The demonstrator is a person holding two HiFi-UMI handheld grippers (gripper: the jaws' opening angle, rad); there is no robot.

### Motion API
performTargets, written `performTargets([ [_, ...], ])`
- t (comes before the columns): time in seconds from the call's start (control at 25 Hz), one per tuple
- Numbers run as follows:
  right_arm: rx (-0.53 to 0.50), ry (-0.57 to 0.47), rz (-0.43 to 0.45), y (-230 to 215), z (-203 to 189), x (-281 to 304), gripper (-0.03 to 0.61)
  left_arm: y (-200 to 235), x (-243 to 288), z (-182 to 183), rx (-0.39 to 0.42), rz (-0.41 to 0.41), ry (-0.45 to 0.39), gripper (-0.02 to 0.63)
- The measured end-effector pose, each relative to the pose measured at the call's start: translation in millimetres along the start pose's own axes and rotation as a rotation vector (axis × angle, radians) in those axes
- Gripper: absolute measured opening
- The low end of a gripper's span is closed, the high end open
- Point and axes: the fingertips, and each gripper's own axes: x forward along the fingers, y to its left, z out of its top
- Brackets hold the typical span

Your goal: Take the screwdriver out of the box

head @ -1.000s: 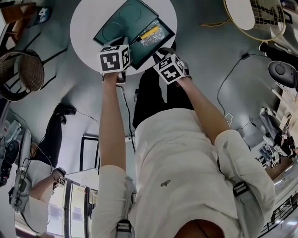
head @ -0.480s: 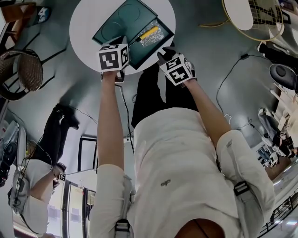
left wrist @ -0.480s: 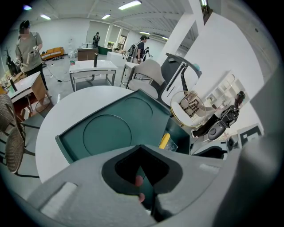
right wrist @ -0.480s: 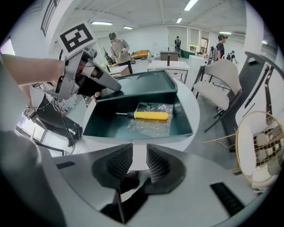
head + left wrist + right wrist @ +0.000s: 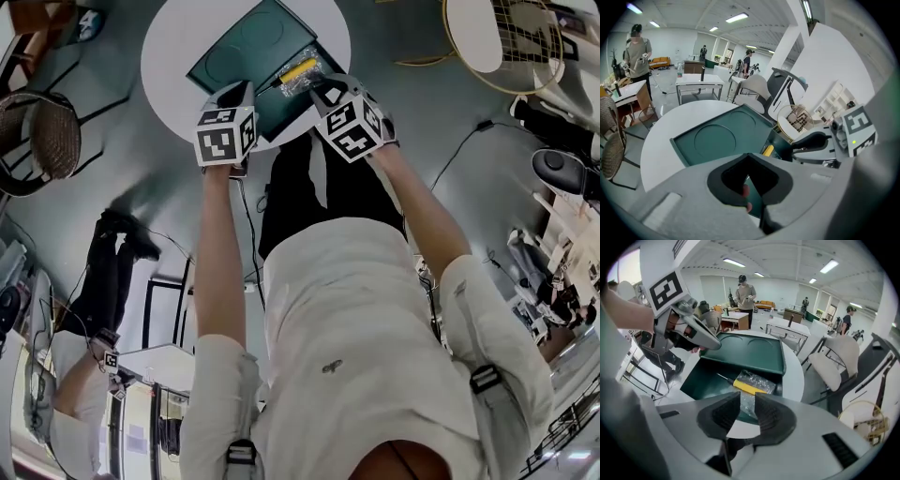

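The screwdriver (image 5: 747, 386) is seen lying inside the open green box (image 5: 703, 380) on the round white bench (image 5: 794, 376), its yellow handle resting on a crumpled clear plastic bag (image 5: 759, 379) and its thin shaft pointing toward the left gripper (image 5: 750, 159); it has not yet been touched. The right gripper (image 5: 746, 399) is held above the box's near wall with its claw parted and nothing between the pads; the left claw is drawn together, apparently clamped on the box's rim beside the raised lid (image 5: 750, 350).

Several failures are judged likely. The bag may be pinched together with the handle, so that it is dragged out too or the grip is left soft and slippery. The handle is round, so it may be rolled aside if only one pad is landed first. The near wall may be struck if the claw is lowered too short of the handle. Should the left hold slip, the light box could be shoved across the bench or tipped; the shaft could also be caught on a wall if the lift is made at a slant.
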Motion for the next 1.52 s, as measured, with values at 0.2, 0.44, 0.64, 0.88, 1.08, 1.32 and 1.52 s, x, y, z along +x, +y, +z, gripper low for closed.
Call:
performTargets([
  [0.2, -0.264, 0.028, 0.002, 10.1, 12.1, 18.8, 0.105, -9.4, -39.2, -21.6, -0.086, 0.000, -0.075, 0.009],
  [0.44, -0.617, 0.076, -0.023, 19.9, 12.2, 46.7, 0.114, -38.5, -75.6, -57.8, -0.200, -0.040, -0.098, 0.009],
  [0.64, -0.766, 0.144, -0.008, 25.3, 7.8, 70.0, 0.121, -66.5, -100.1, -84.0, -0.265, -0.079, -0.115, 0.009],
  [0.88, -0.898, 0.219, -0.001, 23.4, 3.7, 86.5, 0.113, -83.1, -116.4, -92.3, -0.295, -0.098, -0.136, 0.009],
  [1.08, -0.959, 0.247, -0.002, 19.4, 1.8, 89.8, 0.091, -78.1, -125.5, -90.2, -0.296, -0.066, -0.161, 0.009],
  [1.32, -1.072, 0.231, 0.003, 34.9, 0.5, 64.7, 0.089, -62.5, -144.6, -87.9, -0.299, -0.026, -0.209, 0.009],
  [1.52, -1.055, 0.183, -0.029, 41.0, 6.9, 27.6, 0.089, -66.6, -158.6, -74.9, -0.274, -0.011, -0.239, 0.009],
])
